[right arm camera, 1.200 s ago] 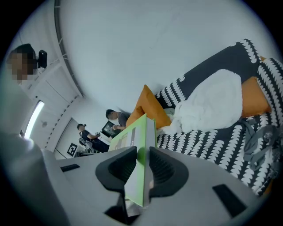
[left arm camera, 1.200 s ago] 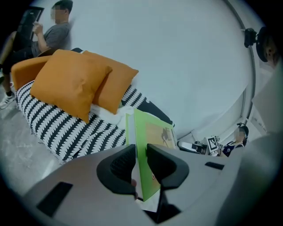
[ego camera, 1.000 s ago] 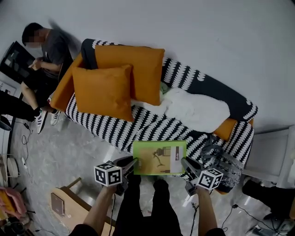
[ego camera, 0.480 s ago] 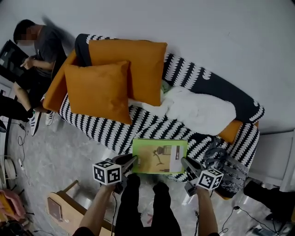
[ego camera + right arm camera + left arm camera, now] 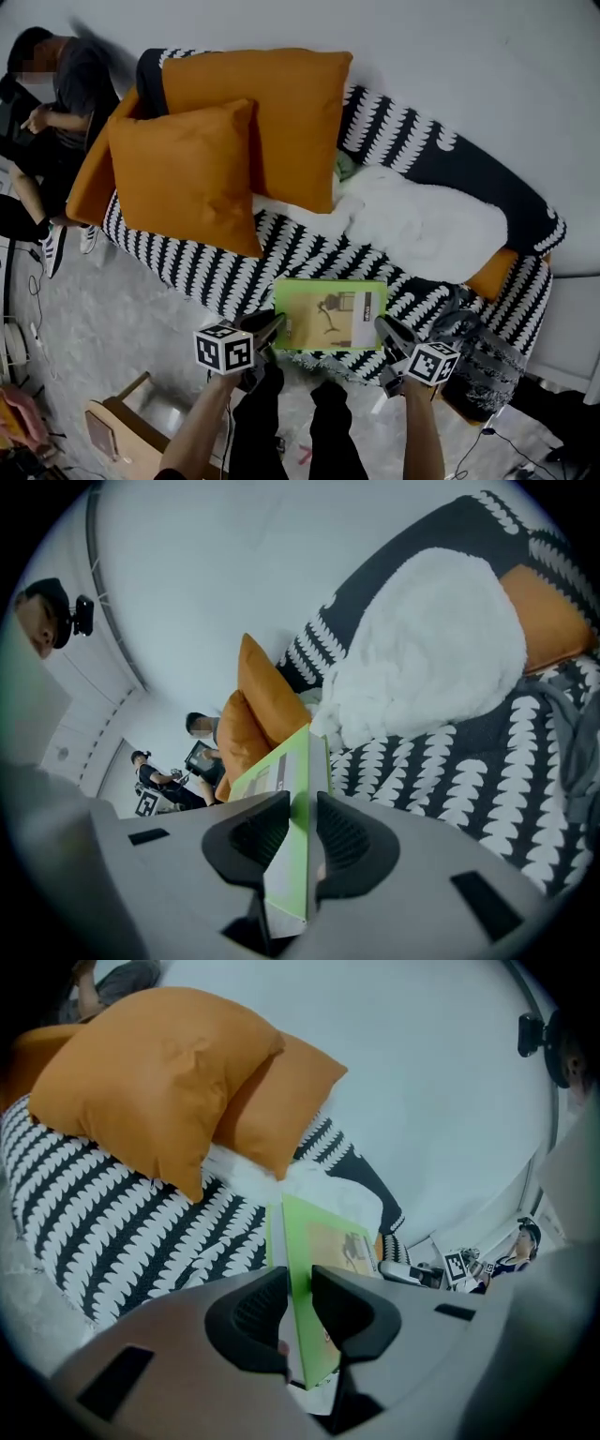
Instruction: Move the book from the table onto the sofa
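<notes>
Black-and-white patterned sofa (image 5: 216, 272) lies beneath the thin green book (image 5: 330, 314), clamped at opposite edges by left claw (image 5: 272, 326) and right claw (image 5: 386, 328); lower both evenly, holding it level

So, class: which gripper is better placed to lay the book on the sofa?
Left, slightly: both clamp the book, but bare sofa seat lies beside the left gripper; grey cloth crowds the right gripper.

One green book (image 5: 330, 314), two hand-held grippers (image 5: 270, 328) (image 5: 389, 330), two orange cushions (image 5: 187, 178) (image 5: 272, 112), one white blanket (image 5: 422, 225), one black-and-white striped sofa (image 5: 187, 267) and one seated person (image 5: 56, 103)
</notes>
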Demonstrator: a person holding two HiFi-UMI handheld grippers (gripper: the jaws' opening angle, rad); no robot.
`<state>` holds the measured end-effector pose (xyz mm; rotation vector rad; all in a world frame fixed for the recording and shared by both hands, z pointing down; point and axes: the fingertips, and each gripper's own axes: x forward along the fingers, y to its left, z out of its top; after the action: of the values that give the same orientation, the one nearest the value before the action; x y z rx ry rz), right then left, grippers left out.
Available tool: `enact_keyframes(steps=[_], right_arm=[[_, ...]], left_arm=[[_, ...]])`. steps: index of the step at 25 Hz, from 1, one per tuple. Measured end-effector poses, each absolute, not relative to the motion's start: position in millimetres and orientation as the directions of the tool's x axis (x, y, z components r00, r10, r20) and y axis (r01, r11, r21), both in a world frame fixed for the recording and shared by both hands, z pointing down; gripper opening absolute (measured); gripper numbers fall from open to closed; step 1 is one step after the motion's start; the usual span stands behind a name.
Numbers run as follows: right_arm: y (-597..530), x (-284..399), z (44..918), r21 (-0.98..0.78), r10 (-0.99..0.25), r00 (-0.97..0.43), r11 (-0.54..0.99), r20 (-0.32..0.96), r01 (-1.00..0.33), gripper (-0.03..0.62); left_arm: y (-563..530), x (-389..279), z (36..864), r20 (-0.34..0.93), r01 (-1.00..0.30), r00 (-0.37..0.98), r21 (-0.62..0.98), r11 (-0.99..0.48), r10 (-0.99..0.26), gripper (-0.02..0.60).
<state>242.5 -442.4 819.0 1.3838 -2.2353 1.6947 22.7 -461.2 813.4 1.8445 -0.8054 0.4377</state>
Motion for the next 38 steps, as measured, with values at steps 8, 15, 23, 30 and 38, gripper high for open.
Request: enact_keyframes(steps=[8, 15, 23, 30, 38], right_arm=[[-456, 246, 861, -0.761, -0.608, -0.607, 0.006, 0.512, -0.649, 0.106], [-461, 245, 882, -0.757, -0.605, -0.604, 0.002, 0.52, -0.654, 0.106], [-456, 248, 900, -0.705, -0.595, -0.56, -0.015, 0.576, -0.709, 0.236], [-452, 251, 891, -0.709, -0.595, -0.555, -0.035, 0.581, -0.705, 0.235], [-440, 244, 839, -0.718, -0.582, -0.588, 0.01, 0.562, -0.696, 0.139]], left_arm=[[-478, 26, 859, 0.627, -0.694, 0.718, 0.679, -0.241, -0.302, 0.092], [-486, 28, 882, 0.623, -0.686, 0.726, 0.686, -0.242, -0.292, 0.092], [-482, 28, 900, 0.654, -0.72, 0.693, 0.651, -0.24, -0.303, 0.201], [-481, 24, 888, 0.656, -0.721, 0.692, 0.651, -0.24, -0.3, 0.201], [-472, 24, 835, 0.666, -0.744, 0.668, 0.603, -0.287, -0.333, 0.072]])
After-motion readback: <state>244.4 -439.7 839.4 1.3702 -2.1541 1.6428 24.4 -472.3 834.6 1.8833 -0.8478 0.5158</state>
